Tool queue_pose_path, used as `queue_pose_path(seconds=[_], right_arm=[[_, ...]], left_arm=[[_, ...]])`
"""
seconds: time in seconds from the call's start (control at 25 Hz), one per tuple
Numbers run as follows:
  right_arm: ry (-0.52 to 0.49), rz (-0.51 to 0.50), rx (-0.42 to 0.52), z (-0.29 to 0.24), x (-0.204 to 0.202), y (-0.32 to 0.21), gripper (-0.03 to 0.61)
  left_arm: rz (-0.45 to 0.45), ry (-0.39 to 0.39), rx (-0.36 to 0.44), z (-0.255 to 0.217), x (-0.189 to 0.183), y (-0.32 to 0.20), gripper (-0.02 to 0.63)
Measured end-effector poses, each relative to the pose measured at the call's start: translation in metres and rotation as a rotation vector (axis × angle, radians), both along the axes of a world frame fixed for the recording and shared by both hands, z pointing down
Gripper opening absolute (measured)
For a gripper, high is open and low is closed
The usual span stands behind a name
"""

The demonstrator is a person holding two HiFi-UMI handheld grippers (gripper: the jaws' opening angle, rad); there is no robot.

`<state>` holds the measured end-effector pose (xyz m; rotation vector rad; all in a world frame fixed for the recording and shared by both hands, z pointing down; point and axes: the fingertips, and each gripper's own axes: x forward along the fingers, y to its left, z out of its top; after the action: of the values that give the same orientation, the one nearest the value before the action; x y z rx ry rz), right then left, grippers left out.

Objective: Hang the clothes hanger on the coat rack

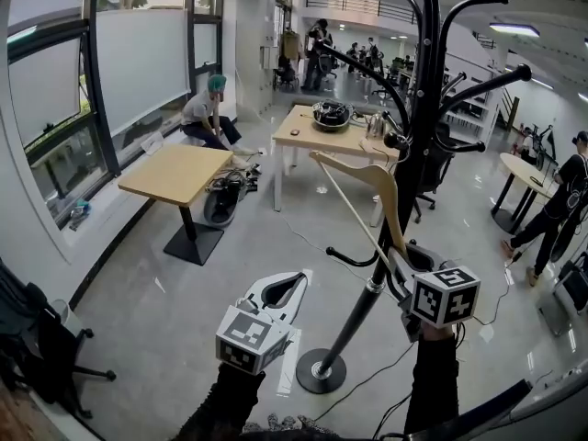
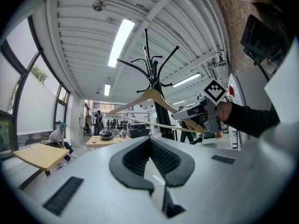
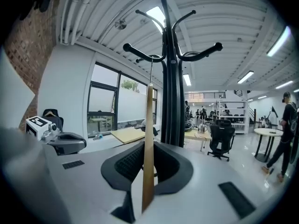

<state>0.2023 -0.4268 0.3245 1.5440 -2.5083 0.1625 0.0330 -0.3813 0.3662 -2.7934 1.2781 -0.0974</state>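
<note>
hanger [image 1: 363, 175] in r gripper [image 1: 401, 266], hook near rack [image 1: 418, 154] arm

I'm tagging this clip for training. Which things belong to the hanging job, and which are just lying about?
Job: wooden hanger, coat rack, right gripper shut on the hanger.
Lying about: left gripper (shut, empty), near table, far table, round table.

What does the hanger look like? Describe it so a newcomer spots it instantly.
Find the tall black coat rack in the middle of the room. Beside its pole, the right gripper grips one end of a pale wooden hanger. It is the only light wood among the rack's black arms.
</note>
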Motion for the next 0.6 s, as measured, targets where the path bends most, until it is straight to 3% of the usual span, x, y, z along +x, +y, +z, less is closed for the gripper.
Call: queue_pose_path(seconds=[0.44,0.6], right_arm=[[-0.002,0.025,0.018,0.001,0.006,-0.007,0.06],[-0.011,0.056,0.082,-0.009,0.011,-0.005,0.06]], left_arm=[[-0.008,0.008,-0.014,0.002,-0.004,-0.001,0.008],[0.0,0.008,-0.007,0.003,-0.004,0.0,0.008]])
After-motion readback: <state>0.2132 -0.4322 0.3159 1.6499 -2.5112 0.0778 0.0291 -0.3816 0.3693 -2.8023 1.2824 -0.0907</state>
